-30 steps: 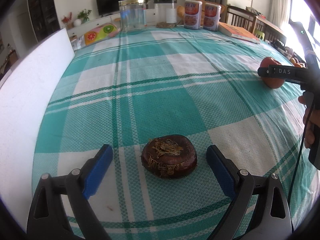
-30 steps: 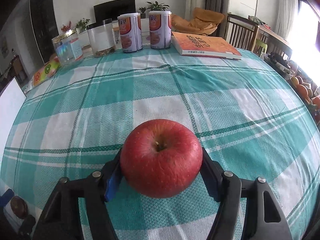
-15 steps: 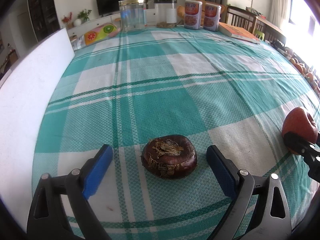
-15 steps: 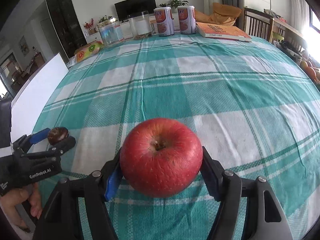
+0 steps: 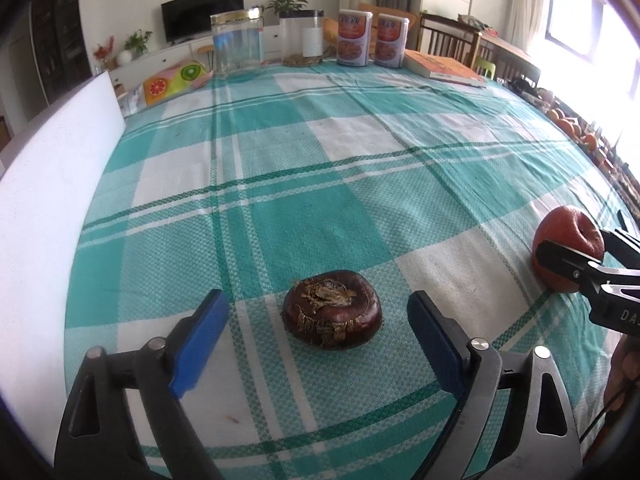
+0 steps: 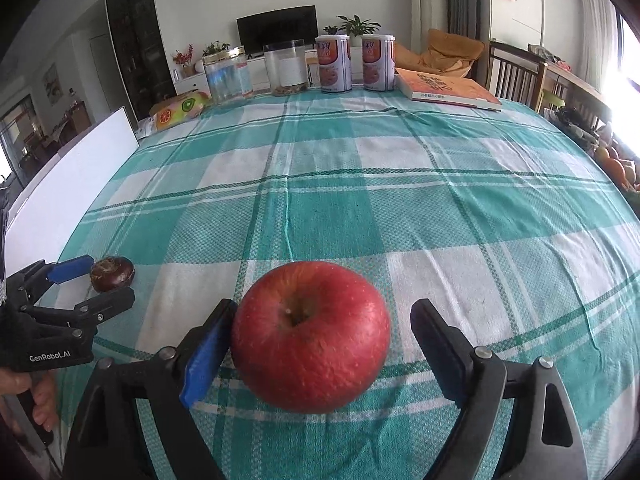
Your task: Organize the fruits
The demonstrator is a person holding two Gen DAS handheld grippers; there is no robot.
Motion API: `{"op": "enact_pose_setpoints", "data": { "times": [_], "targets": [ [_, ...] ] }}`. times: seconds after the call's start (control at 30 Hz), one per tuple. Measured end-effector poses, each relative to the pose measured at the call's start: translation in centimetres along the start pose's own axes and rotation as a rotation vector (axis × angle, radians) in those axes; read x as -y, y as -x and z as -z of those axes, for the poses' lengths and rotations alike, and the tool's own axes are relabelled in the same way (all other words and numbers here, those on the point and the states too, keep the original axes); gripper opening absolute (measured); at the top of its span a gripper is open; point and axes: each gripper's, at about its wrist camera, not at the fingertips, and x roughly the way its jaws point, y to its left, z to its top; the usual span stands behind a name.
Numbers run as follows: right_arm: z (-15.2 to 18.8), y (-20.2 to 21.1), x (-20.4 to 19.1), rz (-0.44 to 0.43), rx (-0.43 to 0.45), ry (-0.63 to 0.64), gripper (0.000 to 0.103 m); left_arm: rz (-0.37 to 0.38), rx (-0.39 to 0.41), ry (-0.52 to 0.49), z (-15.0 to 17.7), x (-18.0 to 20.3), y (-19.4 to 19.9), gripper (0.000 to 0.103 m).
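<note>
The left gripper (image 5: pixel 318 336) tips down toward the surface (image 5: pixel 320 160), which has a green and white checked cloth. A flat brown fruit (image 5: pixel 331 314) sits on the cloth between its two blue pads. The jaws are closing, but there is a gap on each side and the pads do not touch the fruit. The right gripper (image 6: pixel 320 336) also tips down. A red apple (image 6: pixel 311 337) sits on the cloth between its fingers. The blue pad on the left touches the apple, and the other finger stands a little apart, so the jaws are loose. The apple is to the right of the brown fruit. Bits of the person's fingers (image 6: pixel 38 400) show under the left gripper's handle.
</note>
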Motion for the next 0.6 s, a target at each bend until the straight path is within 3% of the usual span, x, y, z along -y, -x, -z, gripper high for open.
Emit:
{"op": "enact_pose_setpoints", "data": {
  "times": [0.03,0.1,0.2,0.3,0.4,0.5,0.6],
  "targets": [
    [-0.1,-0.2,0.2,-0.014,-0.022,-0.024,0.069,0.015,-0.029,-0.007,-0.1,0.1,-0.3,0.049],
    [-0.2,-0.1,0.5,-0.023,-0.059,-0.047,0.068,-0.002,-0.032,-0.023,0.0,0.3,0.0,0.048],
    [0.0,0.5,1.3,-0.123,-0.103,-0.153,0.068,0.053,-0.041,0.038,0.8,-0.1,2.2,0.048],
    [-0.6,2.2,0.2,-0.259,-0.100,-0.225,0.068,0.176,0.002,0.142,1.3,-1.5,7.7,0.048],
    [-3.1,4.2,-4.3,-0.396,-0.089,-0.191,0.068,0.245,0.077,0.243,1.0,-4.6,14.3,0.048],
    [-6.0,5.8,-11.9,-0.530,-0.092,-0.073,0.068,0.174,0.183,0.341,0.6,-9.9,20.0,0.048],
    [-8.1,6.5,-20.7,-0.634,-0.112,0.077,0.068,0.013,0.227,0.441,0.5,-16.5,22.2,0.048]
  ]
}}
